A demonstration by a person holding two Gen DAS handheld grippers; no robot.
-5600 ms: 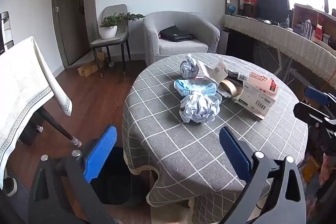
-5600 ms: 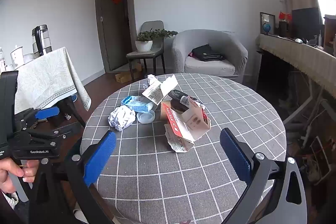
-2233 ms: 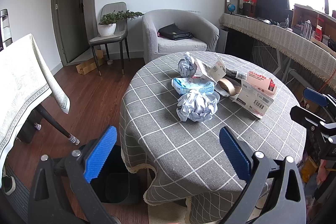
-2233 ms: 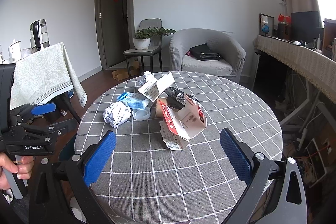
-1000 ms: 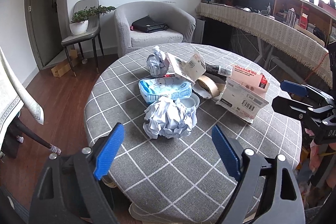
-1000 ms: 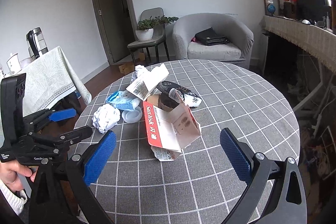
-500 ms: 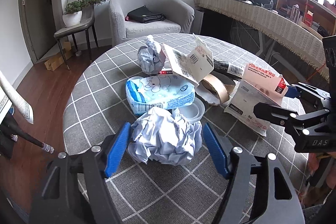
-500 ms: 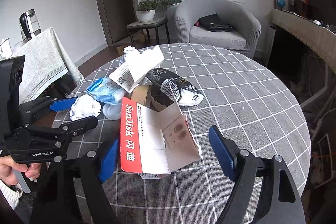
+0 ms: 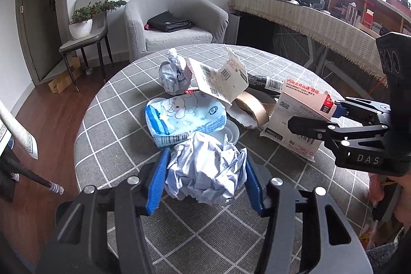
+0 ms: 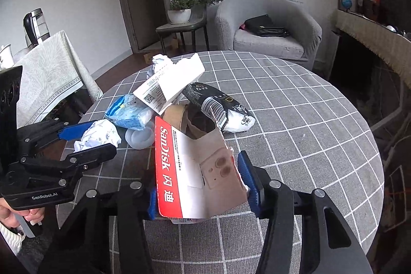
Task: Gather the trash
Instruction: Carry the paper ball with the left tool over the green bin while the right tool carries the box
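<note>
I judge the task is only at its start; nothing is collected yet, all the trash lies on the round table (image 9: 123, 99). On the left, my left gripper (image 9: 205, 177) has its blue pads touching both sides of a paper ball (image 9: 205, 171), narrow, apparently closed on it; the ball rests on the cloth. Behind it lie a blue tissue pack (image 9: 185, 120), another paper ball (image 9: 174, 76), a tape roll (image 9: 253, 107) and a black wrapper (image 10: 218, 104). On the right, my right gripper (image 10: 199, 188) holds a torn red and white box (image 10: 195, 171) between its pads, at the table's near edge.
</note>
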